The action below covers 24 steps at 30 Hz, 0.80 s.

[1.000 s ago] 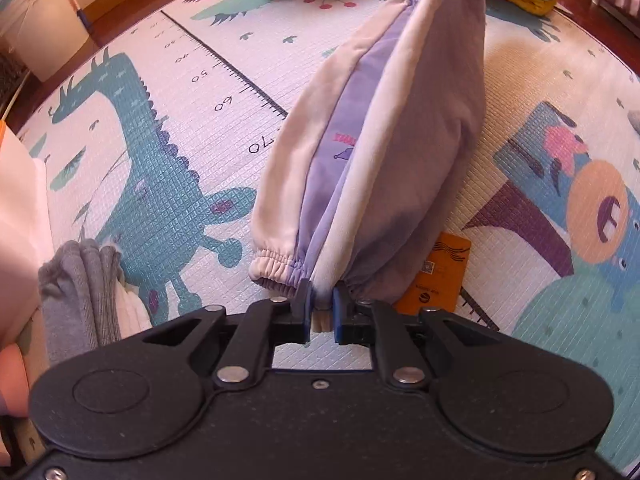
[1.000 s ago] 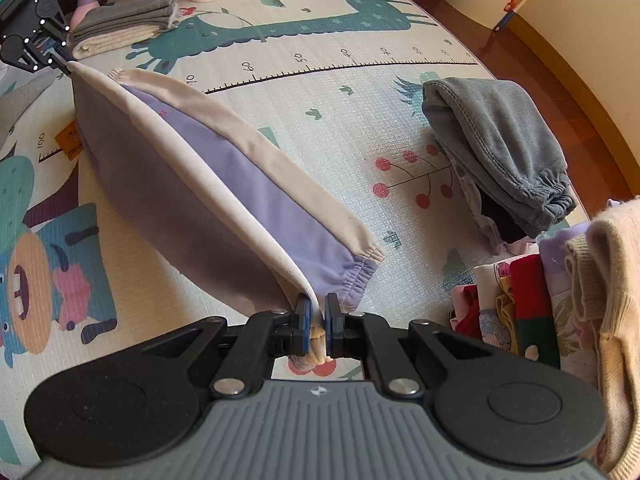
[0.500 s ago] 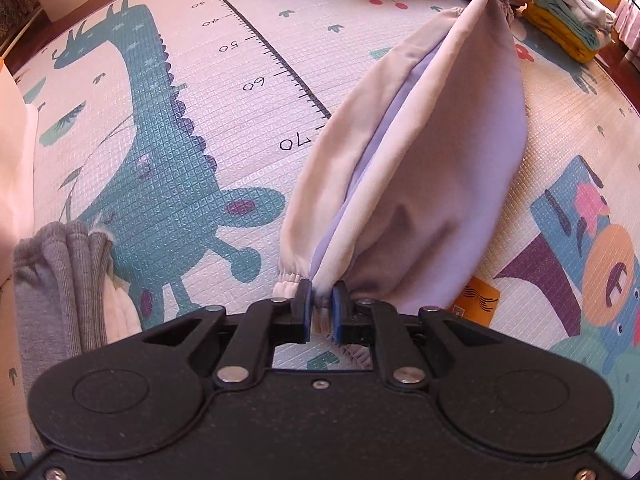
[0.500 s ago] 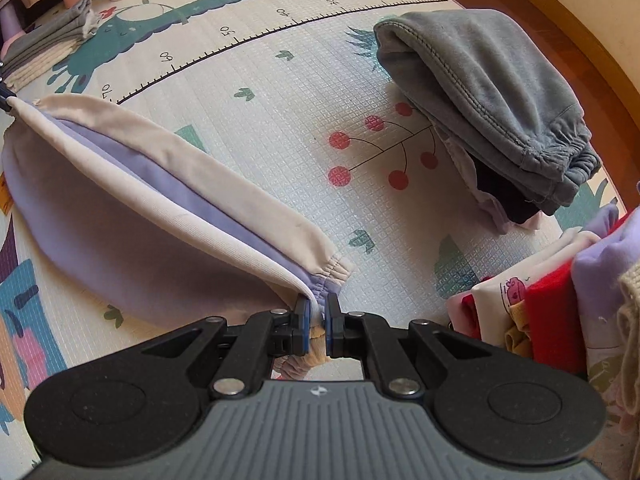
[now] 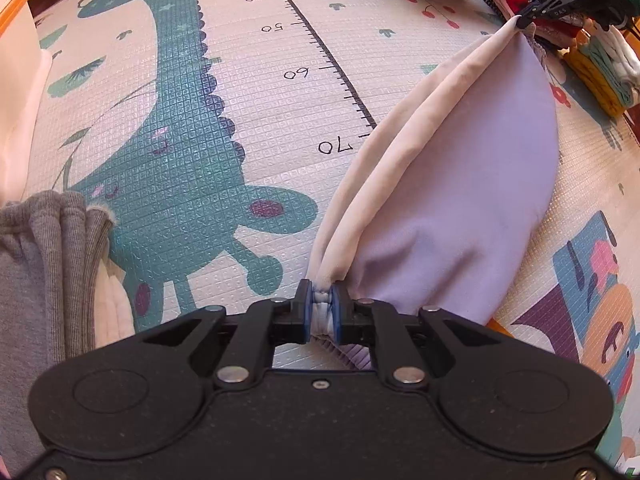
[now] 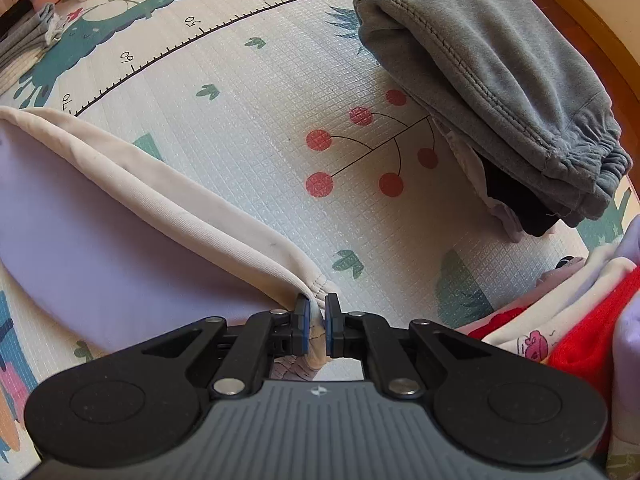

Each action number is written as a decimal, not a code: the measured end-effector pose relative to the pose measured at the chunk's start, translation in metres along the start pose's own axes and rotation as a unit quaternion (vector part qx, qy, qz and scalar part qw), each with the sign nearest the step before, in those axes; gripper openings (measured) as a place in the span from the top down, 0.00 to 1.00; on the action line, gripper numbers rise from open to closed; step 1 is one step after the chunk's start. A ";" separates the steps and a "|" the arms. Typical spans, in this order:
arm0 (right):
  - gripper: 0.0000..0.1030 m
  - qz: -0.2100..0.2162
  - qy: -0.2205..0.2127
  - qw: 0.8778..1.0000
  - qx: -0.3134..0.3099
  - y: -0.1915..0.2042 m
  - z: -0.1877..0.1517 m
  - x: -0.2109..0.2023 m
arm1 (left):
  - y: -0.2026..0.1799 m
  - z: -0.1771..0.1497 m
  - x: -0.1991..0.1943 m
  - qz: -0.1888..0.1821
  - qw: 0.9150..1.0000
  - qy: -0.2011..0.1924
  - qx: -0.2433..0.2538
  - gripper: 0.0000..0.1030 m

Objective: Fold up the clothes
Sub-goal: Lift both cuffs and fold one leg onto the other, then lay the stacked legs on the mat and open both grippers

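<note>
Trousers (image 5: pixel 460 184) (lilac, cream-striped) hang pinched between left tool (image 5: pixel 321 312) and right tool (image 6: pixel 316 322).

Right claw (image 6: pixel 316 322) clamped on cream cuff of lilac-and-cream garment (image 6: pixel 120 240), draped over patterned foam play mat (image 6: pixel 260 120); folded grey sweatpants (image 6: pixel 500 80) beyond.

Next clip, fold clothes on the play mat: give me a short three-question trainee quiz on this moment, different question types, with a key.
1. True or false: both the left gripper and the right gripper are clamped on the lilac-and-cream garment.
2. Multiple choice: the folded grey sweatpants in the right wrist view lie A) on the mat beside the printed cherries, B) between the right gripper's jaws, C) on top of the lilac garment.
3. Fill in: the number printed on the mat's ruler closest to the garment's cream edge in the left wrist view is ___.

Key: 1 true; 2 A; 3 70.
</note>
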State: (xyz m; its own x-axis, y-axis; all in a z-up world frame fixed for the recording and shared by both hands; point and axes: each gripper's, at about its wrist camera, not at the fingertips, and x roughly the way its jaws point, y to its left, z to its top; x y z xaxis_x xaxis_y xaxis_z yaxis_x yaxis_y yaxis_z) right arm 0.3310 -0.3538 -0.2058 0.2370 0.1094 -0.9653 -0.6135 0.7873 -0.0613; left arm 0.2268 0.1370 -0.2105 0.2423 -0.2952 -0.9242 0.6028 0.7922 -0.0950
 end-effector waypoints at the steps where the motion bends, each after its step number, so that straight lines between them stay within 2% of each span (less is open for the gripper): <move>1: 0.91 -0.002 0.001 1.000 0.001 0.000 0.002 0.003 | 0.002 0.001 0.001 -0.001 1.000 0.000 -0.004 0.92; 14: 0.91 -0.011 0.004 1.000 0.026 -0.005 0.008 0.028 | 0.024 0.005 0.017 -0.004 0.995 0.006 -0.095 0.93; 19: 0.83 -0.058 -0.002 0.998 0.039 -0.001 0.009 0.044 | 0.027 0.009 0.026 0.012 0.992 0.006 -0.127 0.92; 21: 0.80 -0.078 -0.003 0.996 0.031 0.005 0.008 0.050 | 0.027 0.010 0.028 0.025 0.991 0.006 -0.133 0.89; 22: 0.79 -0.087 -0.006 0.996 0.027 0.007 0.007 0.051 | 0.027 0.011 0.028 0.034 0.990 0.005 -0.137 0.84; 23: 0.78 -0.095 -0.010 0.995 0.023 0.009 0.007 0.051 | 0.028 0.011 0.028 0.044 0.989 0.005 -0.142 0.73; 24: 0.73 -0.106 -0.015 0.994 0.023 0.009 0.007 0.049 | 0.027 0.011 0.026 0.055 0.988 0.004 -0.143 0.69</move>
State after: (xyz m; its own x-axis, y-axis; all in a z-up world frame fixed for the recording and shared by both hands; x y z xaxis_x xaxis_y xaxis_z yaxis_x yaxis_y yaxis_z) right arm 0.3420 -0.3370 -0.2516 0.3798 -0.0434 -0.9240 -0.5121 0.8220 -0.2491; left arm 0.2581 0.1448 -0.2332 0.2882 -0.1959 -0.9373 0.3333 0.9382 -0.0936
